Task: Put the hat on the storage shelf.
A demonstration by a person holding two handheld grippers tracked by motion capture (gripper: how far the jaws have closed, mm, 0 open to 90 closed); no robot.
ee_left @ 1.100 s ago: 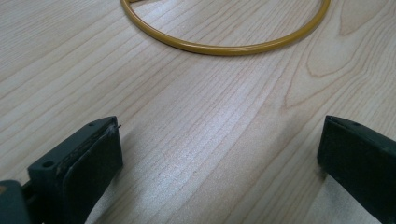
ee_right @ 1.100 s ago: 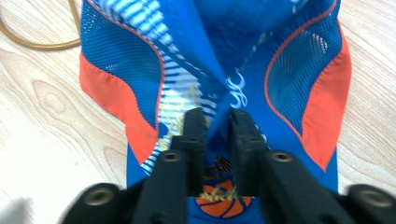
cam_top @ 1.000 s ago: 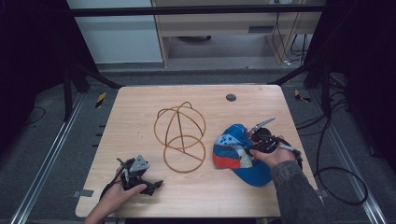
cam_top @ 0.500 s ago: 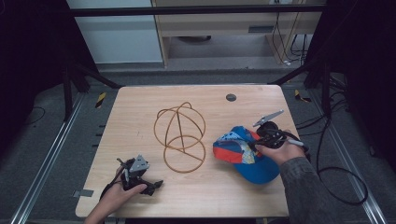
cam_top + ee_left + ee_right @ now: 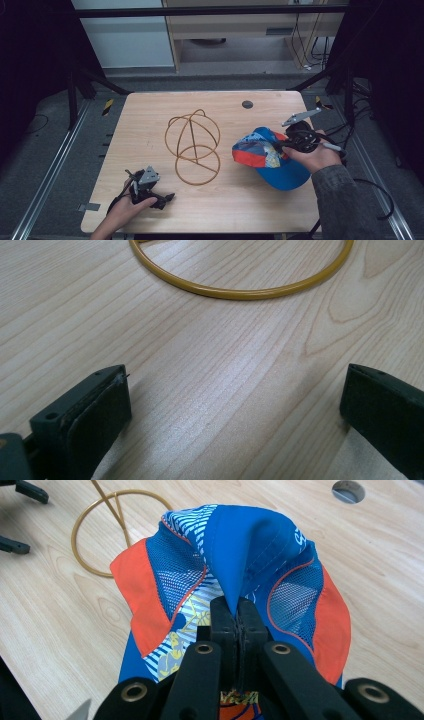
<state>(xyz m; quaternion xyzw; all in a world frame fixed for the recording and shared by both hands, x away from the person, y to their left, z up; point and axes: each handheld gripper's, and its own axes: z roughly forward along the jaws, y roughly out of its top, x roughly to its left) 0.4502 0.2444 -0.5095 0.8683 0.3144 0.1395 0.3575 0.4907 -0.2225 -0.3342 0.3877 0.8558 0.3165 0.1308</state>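
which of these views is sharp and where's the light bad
High view: dim and soft, the surroundings nearly black, the table evenly lit. Left gripper view: wood grain crisp, a pale sheen between the open left tongs. Right gripper view: the cap is sharp and brightly coloured, the right tongs shut on its fabric.

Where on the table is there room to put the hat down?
Bare wood lies along the far edge of the table, behind the wire stand, and on the left between the stand and the left tongs. It is crowded on the right, where the right tongs pinch the cap.
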